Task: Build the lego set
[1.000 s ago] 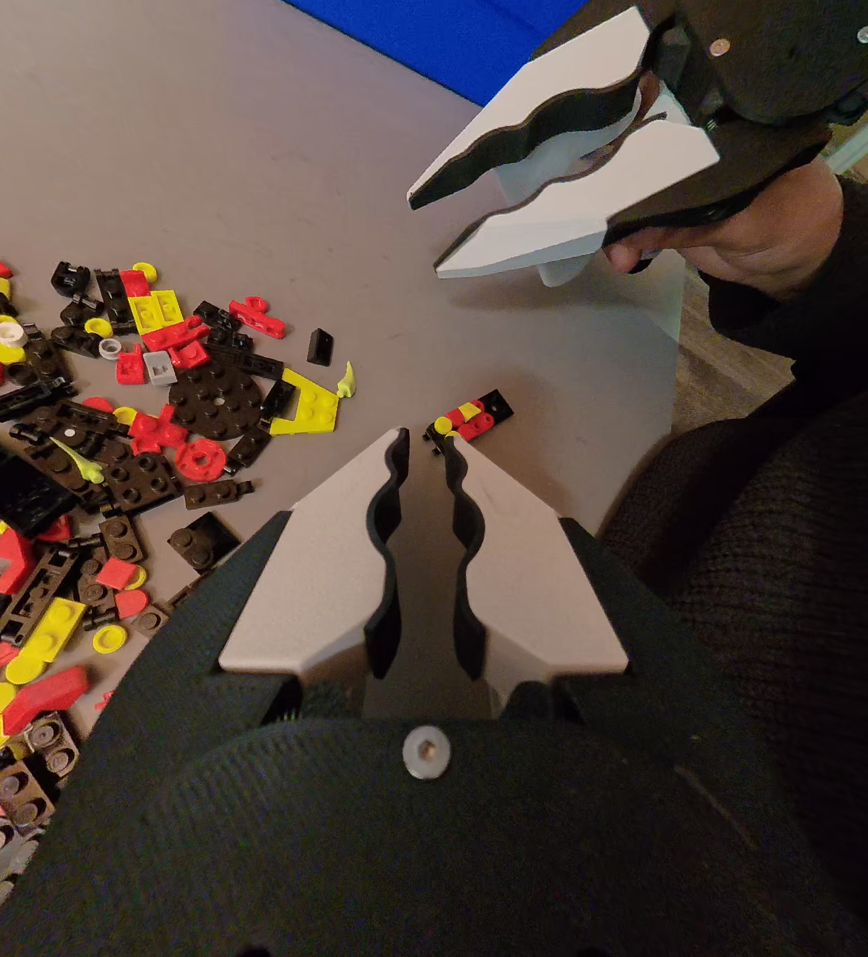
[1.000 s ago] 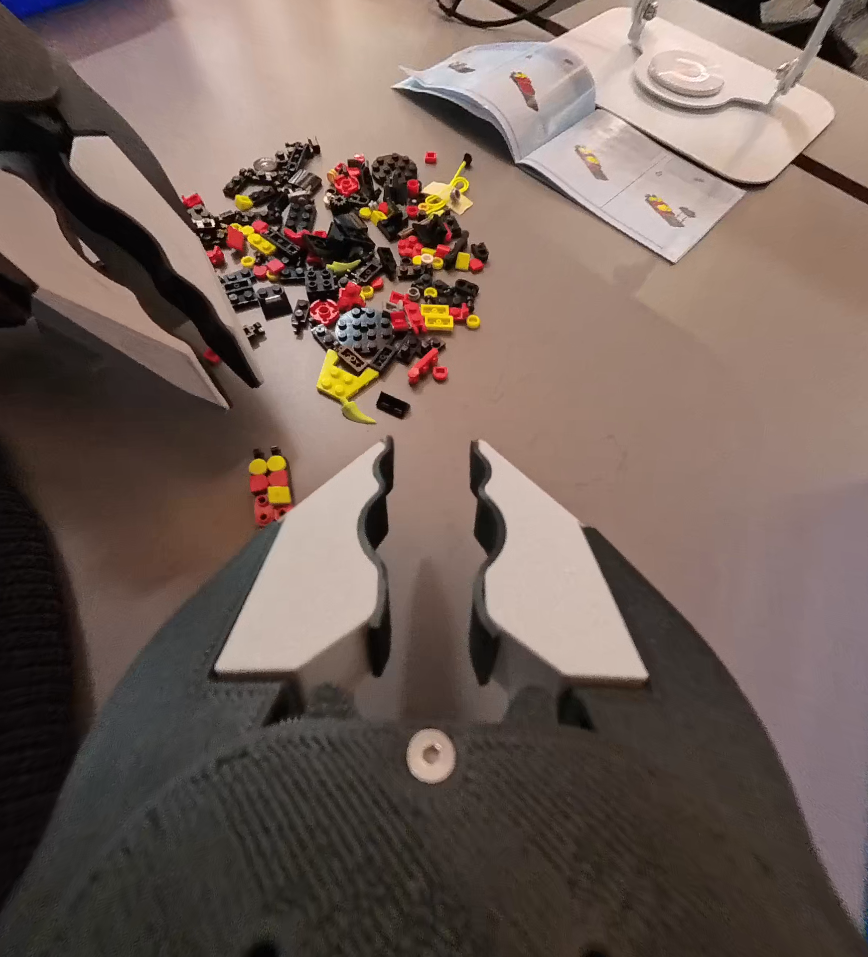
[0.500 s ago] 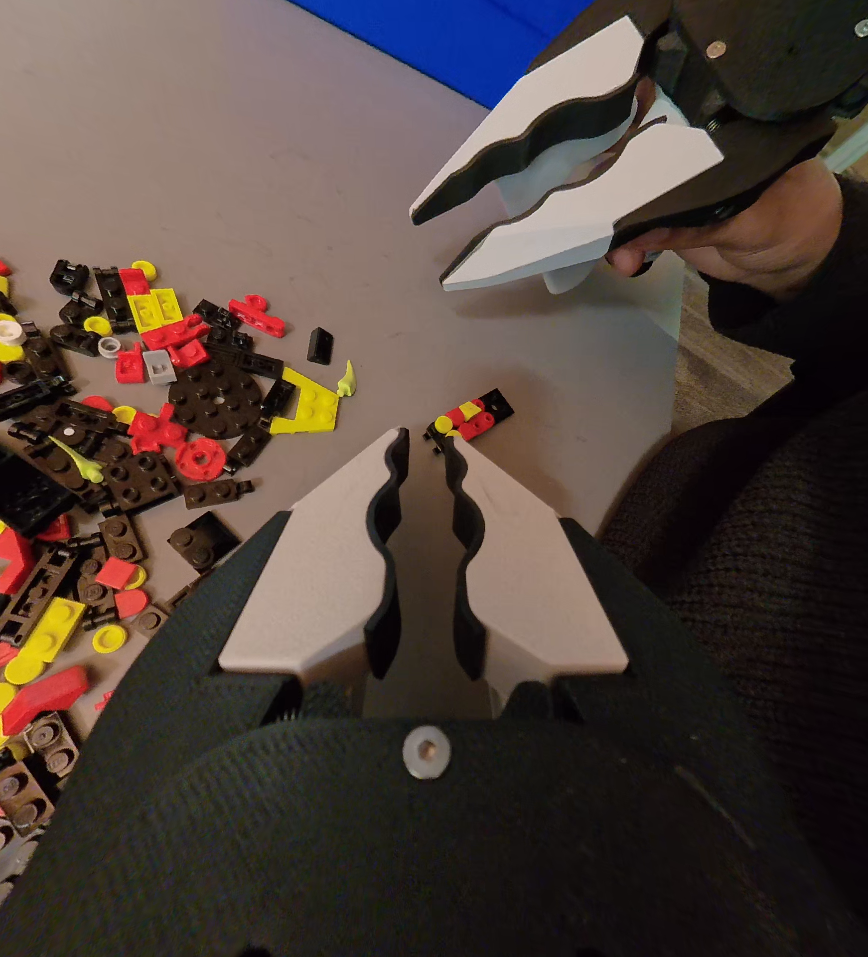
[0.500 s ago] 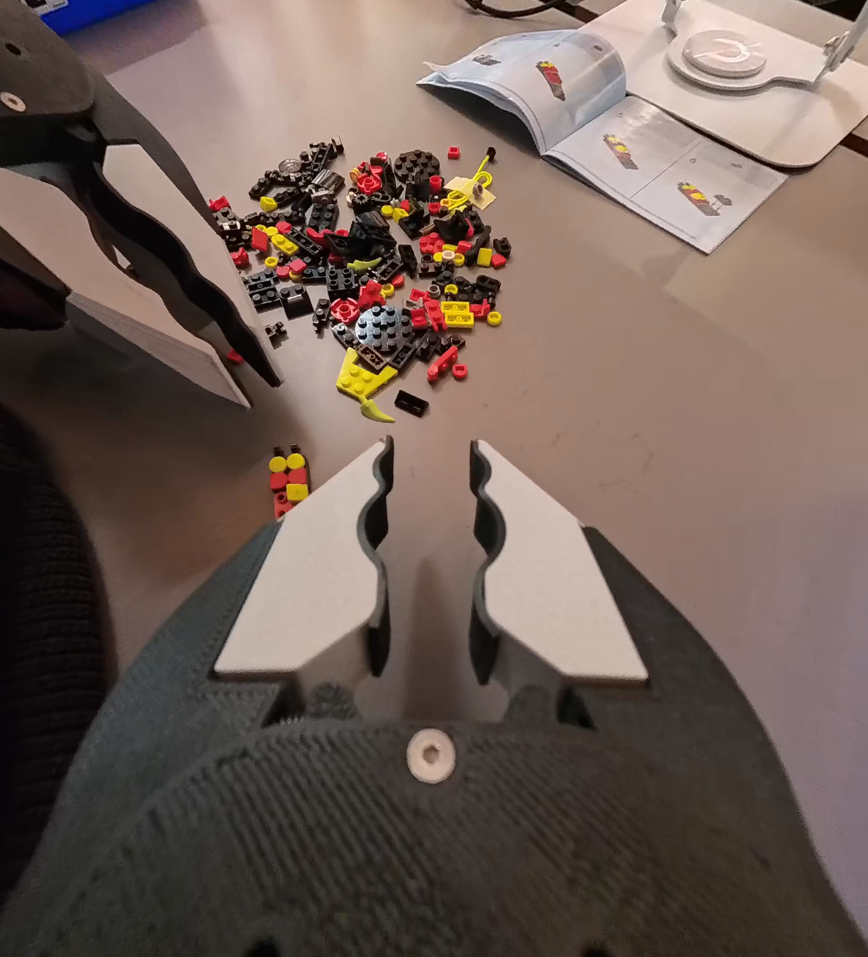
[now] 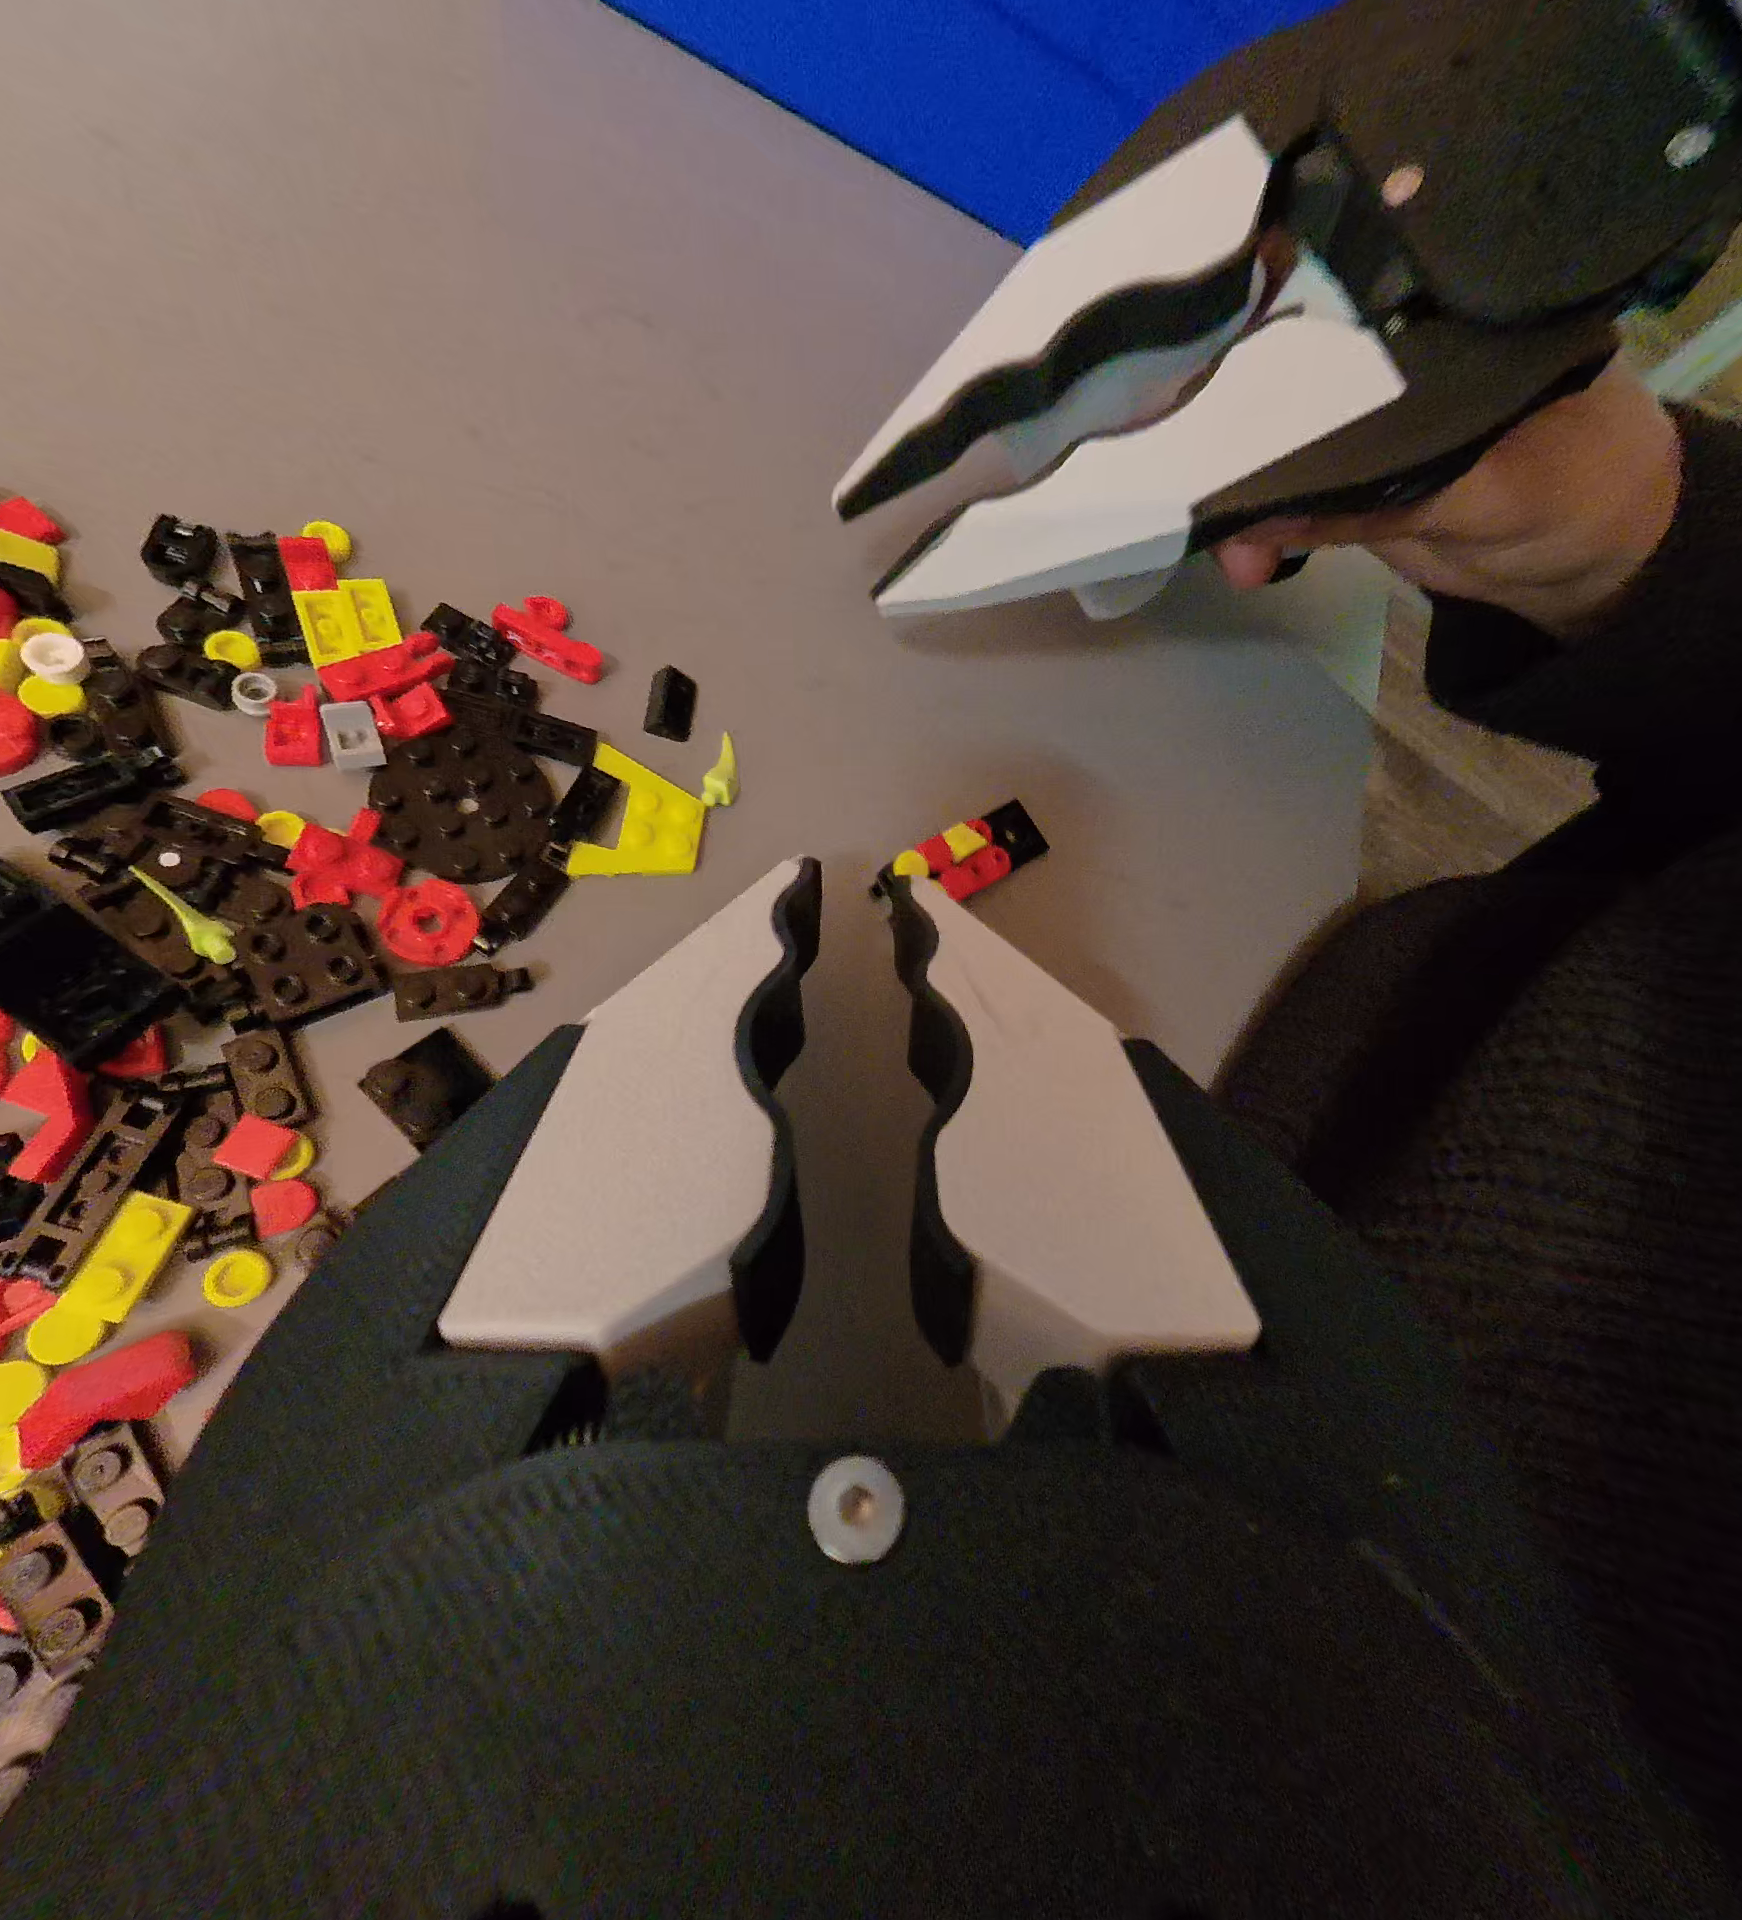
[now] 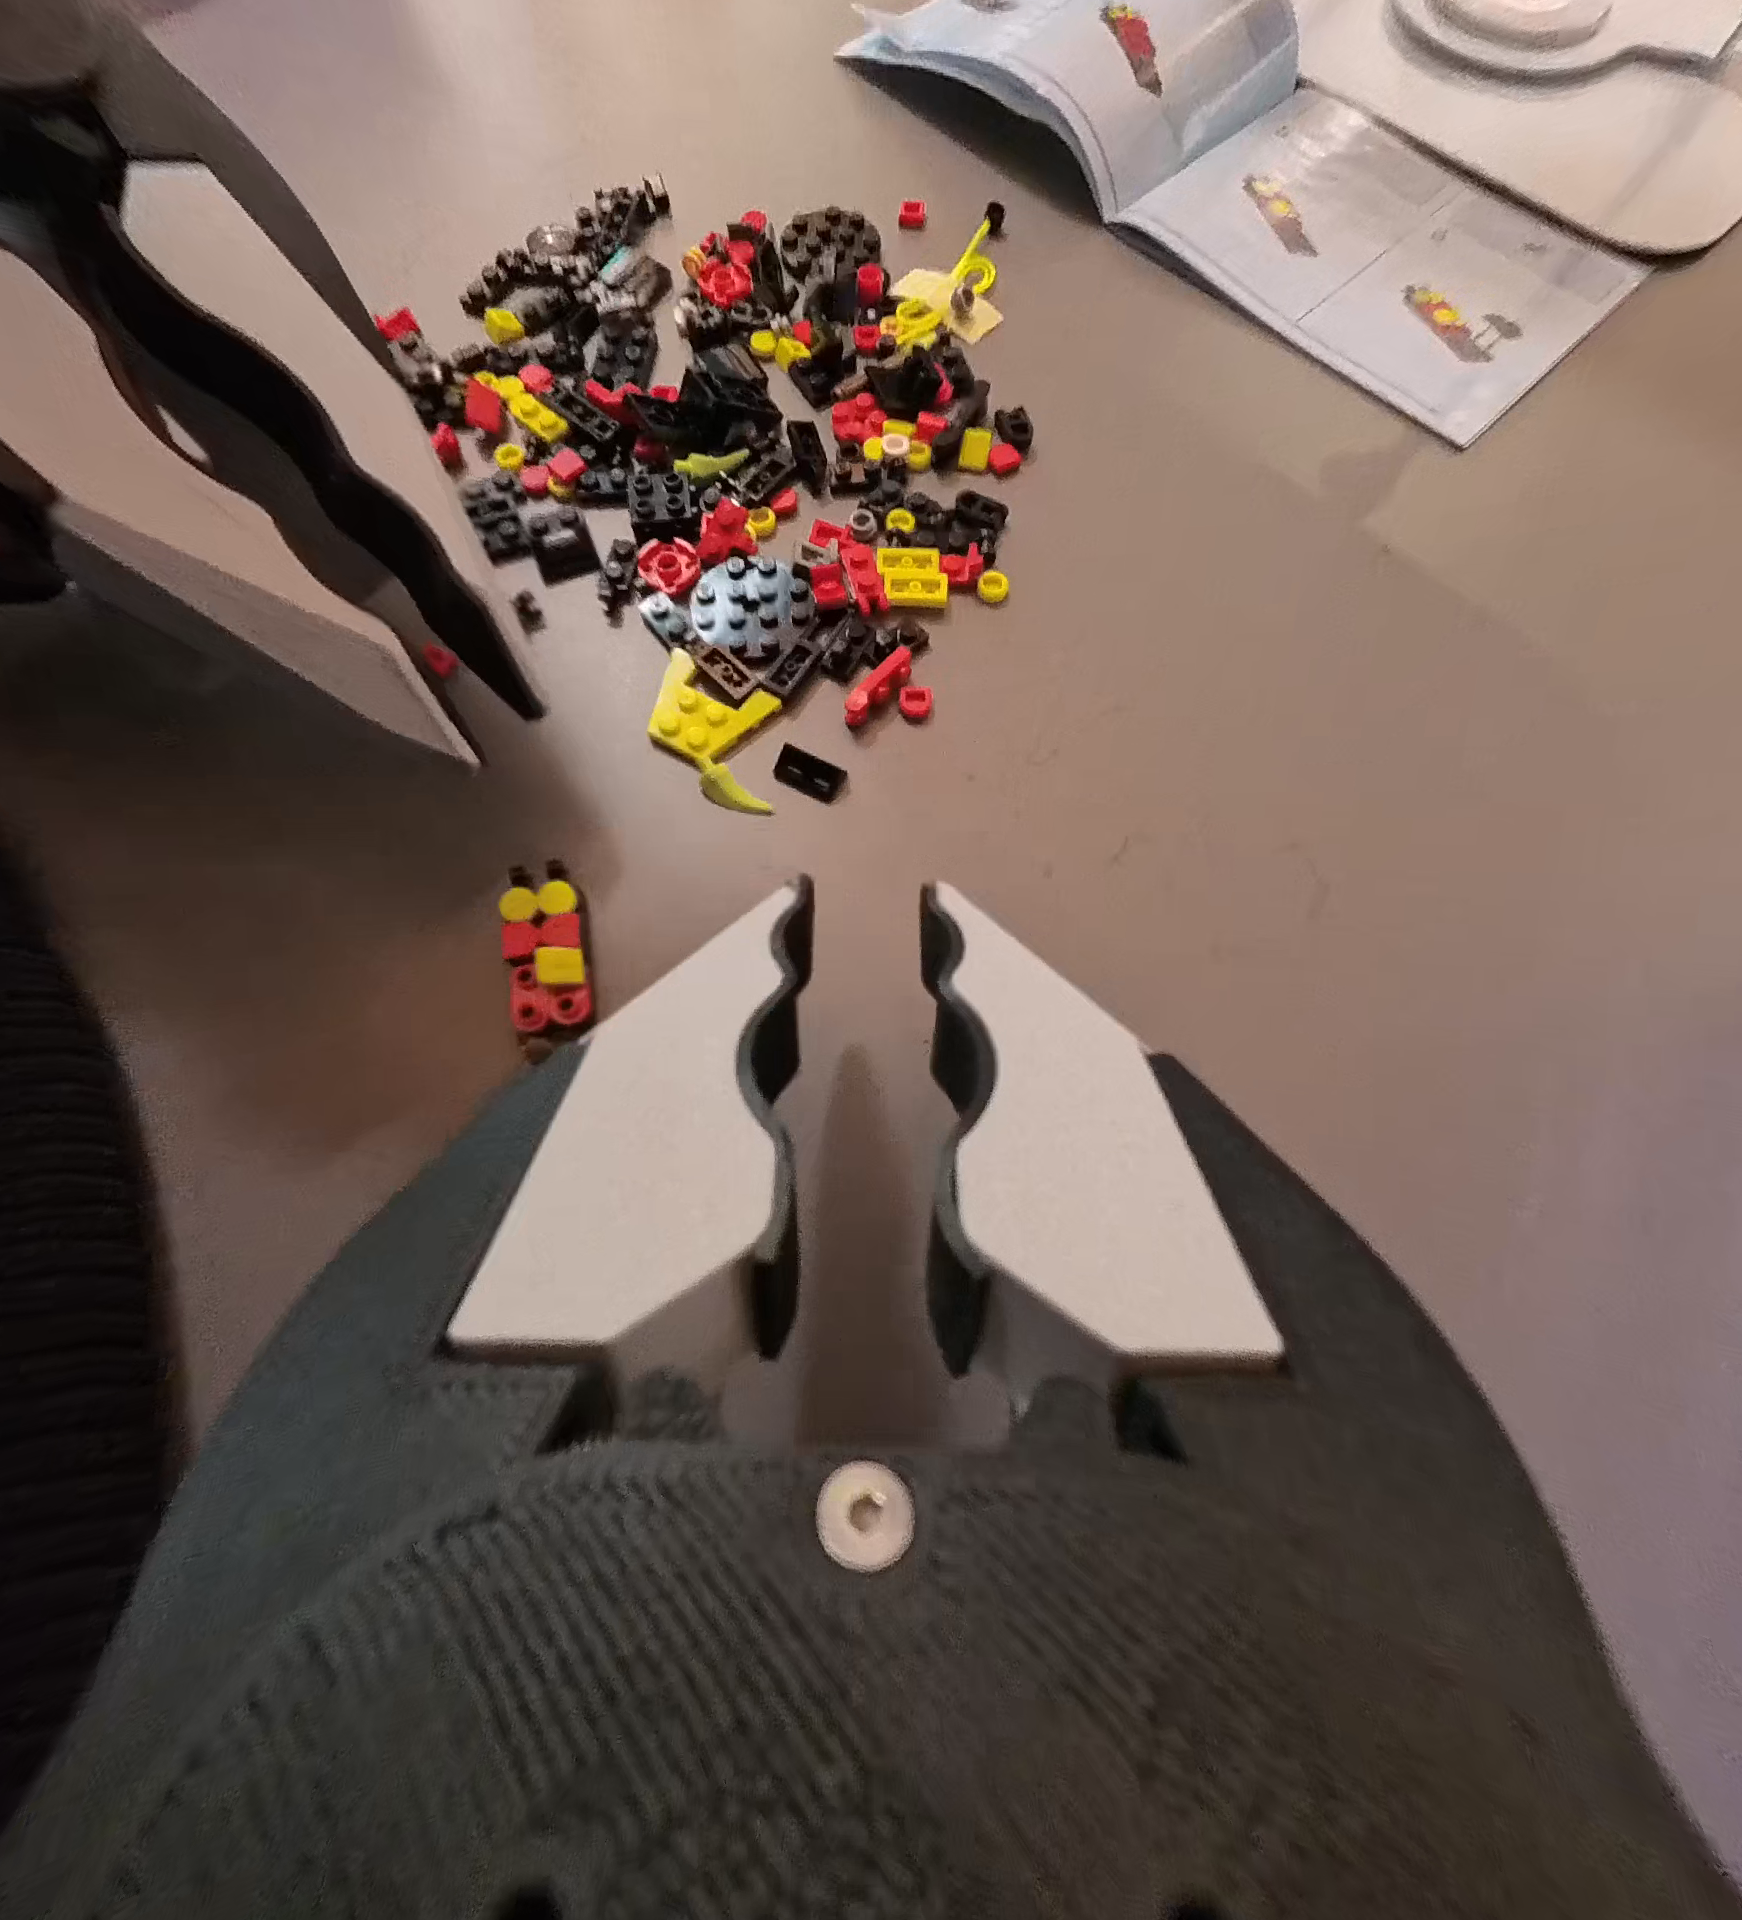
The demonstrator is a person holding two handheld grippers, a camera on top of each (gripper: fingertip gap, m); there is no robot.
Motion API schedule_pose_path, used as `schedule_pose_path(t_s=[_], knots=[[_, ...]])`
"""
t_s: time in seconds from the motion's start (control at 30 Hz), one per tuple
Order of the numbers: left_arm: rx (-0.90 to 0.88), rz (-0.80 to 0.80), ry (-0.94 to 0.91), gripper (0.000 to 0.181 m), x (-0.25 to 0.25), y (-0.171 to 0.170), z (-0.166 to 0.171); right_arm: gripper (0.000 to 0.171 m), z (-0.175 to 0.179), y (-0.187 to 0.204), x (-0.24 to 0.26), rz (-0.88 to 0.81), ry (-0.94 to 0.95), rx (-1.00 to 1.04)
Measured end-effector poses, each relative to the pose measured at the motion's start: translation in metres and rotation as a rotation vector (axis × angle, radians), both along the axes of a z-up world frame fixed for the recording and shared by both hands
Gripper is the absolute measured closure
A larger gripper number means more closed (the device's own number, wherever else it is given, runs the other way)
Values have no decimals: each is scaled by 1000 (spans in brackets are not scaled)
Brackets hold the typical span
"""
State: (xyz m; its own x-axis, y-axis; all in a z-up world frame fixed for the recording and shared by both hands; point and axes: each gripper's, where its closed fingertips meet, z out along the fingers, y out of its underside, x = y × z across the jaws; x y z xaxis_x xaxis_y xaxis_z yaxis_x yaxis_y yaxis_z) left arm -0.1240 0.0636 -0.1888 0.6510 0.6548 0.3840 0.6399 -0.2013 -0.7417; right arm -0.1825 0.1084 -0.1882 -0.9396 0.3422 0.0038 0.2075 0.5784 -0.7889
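Observation:
A small built piece of red, yellow and black bricks [image 5: 966, 852] lies on the grey table near its front edge, also in the right wrist view [image 6: 545, 956]. A pile of loose red, yellow and black bricks [image 5: 202, 894] lies to the left, and farther ahead in the right wrist view [image 6: 742, 478]. My left gripper [image 5: 851, 883] is open and empty, its tips just short of the built piece. My right gripper [image 6: 867, 894] is open and empty above bare table, right of the built piece. It also shows in the left wrist view [image 5: 872, 551], held up by a hand.
An open instruction booklet [image 6: 1293, 197] lies at the far right, beside a white stand base [image 6: 1625, 135]. A blue surface [image 5: 898, 94] borders the table's far side. The table edge [image 5: 1366, 665] and a dark knitted sleeve [image 5: 1573, 1143] are at the right. There is about 8 cm between the tips of the two grippers. The white stand base [image 6: 1625, 135] is about equally far from each gripper, around 40 cm.
My right gripper has moved forward and tipped down towards the pile, which now looks nearer. My left gripper has stayed put, still open.

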Motion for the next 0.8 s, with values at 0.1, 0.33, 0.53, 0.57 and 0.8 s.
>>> schedule_pose_path(t_s=[0.1, 0.33, 0.53, 0.57, 0.8], knots=[[45, 44, -11, 170, -6, -4, 6, 151, -9, -3, -10, -16, -64, 13], [124, 203, 41, 169, -13, -43, 29, 154, 4, -65, -39, 71, -13, 26], [216, 235, 15, 170, -10, -57, 34, 158, -9, -115, -57, 131, -68, 41], [222, 231, 8, 170, -10, -56, 33, 158, -12, -119, -59, 137, -73, 48], [194, 215, 11, 170, -9, -54, 29, 162, -27, -122, -77, 121, -36, 120]])
